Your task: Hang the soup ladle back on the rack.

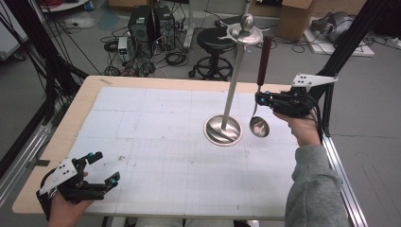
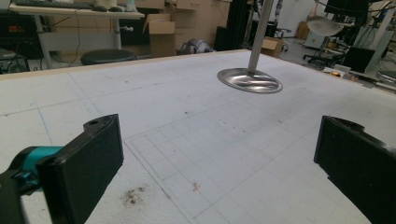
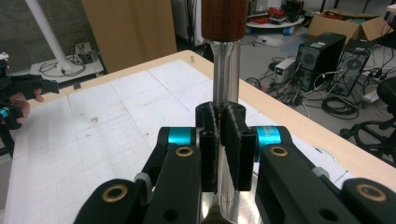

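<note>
Premises are presenting as a robotics or engineering lab. A work table (image 1: 85,101) with a white gridded mat (image 1: 156,142) is sitting on a grey floor. Behind it, desktop computer towers (image 1: 151,23) are standing among loose cables (image 1: 175,59), with a black stool (image 1: 215,40) alongside. Cardboard boxes (image 1: 295,16) are lying about the far side. Black frame struts (image 1: 350,42) and bundled wiring (image 1: 28,52) are flanking the table. Shelving and further boxes (image 2: 163,32) are lining the back wall.
</note>
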The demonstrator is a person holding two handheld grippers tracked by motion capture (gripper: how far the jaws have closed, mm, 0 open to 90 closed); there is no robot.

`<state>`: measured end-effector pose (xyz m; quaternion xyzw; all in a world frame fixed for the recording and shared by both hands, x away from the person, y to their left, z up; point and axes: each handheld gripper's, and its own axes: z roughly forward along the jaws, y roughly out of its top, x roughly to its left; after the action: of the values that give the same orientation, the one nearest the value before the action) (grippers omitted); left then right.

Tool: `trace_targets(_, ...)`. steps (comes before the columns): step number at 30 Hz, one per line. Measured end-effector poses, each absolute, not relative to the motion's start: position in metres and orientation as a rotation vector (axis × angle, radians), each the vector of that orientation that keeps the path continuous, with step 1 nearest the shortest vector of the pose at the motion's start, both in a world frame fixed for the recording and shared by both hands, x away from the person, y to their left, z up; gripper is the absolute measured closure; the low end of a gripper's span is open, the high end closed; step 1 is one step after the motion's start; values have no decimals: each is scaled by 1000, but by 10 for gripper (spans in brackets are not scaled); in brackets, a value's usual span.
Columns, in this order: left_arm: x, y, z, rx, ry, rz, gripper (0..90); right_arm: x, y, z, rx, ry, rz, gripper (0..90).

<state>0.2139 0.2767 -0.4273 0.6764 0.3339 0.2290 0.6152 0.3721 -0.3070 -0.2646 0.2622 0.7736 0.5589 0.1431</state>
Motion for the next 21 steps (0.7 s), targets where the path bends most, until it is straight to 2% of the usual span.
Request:
trace_targets(14,213,277,-424,1558,758,563,18,372,-296,-266,756,2168,1527,819)
trace_targets(19,214,280,-424,1541,774,567,18,367,-298,-267,721,2102,1536,694)
trace_targets(20,215,280,-424,1543,774,566,18,364,-299,-267,730,2085,1533,614)
trace_targets(21,216,279,-424,1542,772,563,18,364,-299,-267,730,2085,1533,614)
